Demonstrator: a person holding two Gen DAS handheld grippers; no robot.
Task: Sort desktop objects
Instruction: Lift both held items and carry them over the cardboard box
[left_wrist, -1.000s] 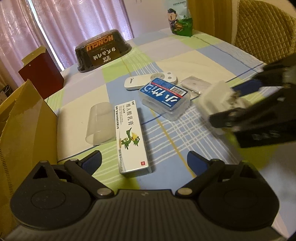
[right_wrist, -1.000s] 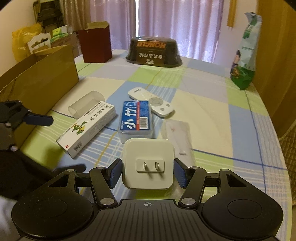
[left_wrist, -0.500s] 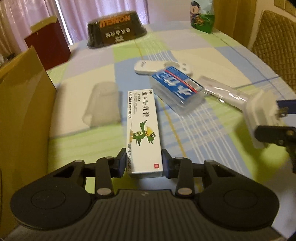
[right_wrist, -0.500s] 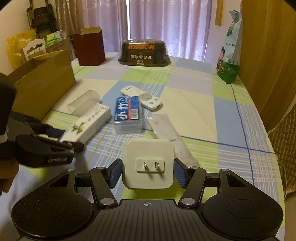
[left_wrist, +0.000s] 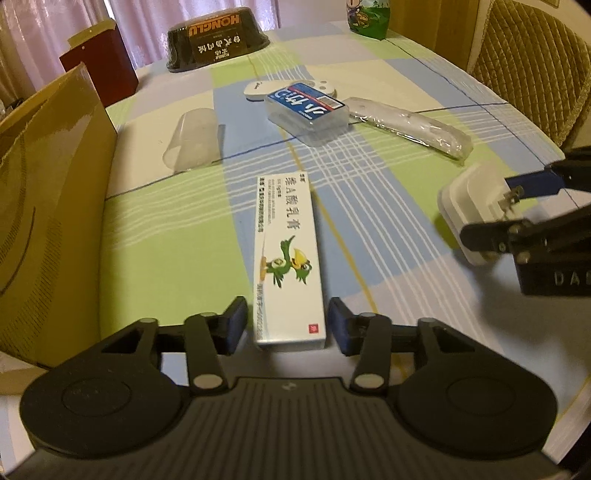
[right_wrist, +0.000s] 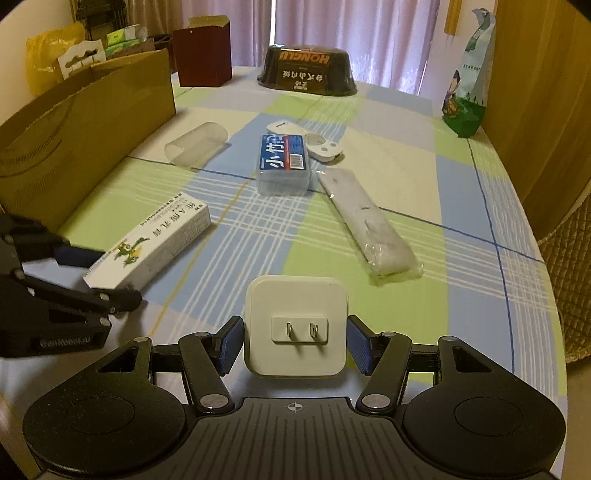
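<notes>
We see our left gripper (left_wrist: 286, 325) low over the tabletop (left_wrist: 388, 177), its jaws apart on either side of the near end of the white ointment box (left_wrist: 288, 254), with a sliver of space showing at each blue pad, so the box lies flat on the checked cloth rather than being pinched. Our right gripper (right_wrist: 295, 345) has its jaws set against both sides of the white plug adapter (right_wrist: 297, 325), prongs facing the camera; whether the pads press it firmly or only flank it, we cannot tell. From the left wrist view the adapter sits to the right of the box, well apart from it. Farther along the tabletop lie a clear plastic cup (left_wrist: 192, 142) on its side, a blue-labelled clear case (left_wrist: 308, 110) touching a white remote (right_wrist: 306, 138), and a long plastic-wrapped item (right_wrist: 369, 225) just beside the case. A brown cardboard box (right_wrist: 85, 136) stands along the left edge, and a dark bowl (right_wrist: 306, 72) sits upside down at the far end.
</notes>
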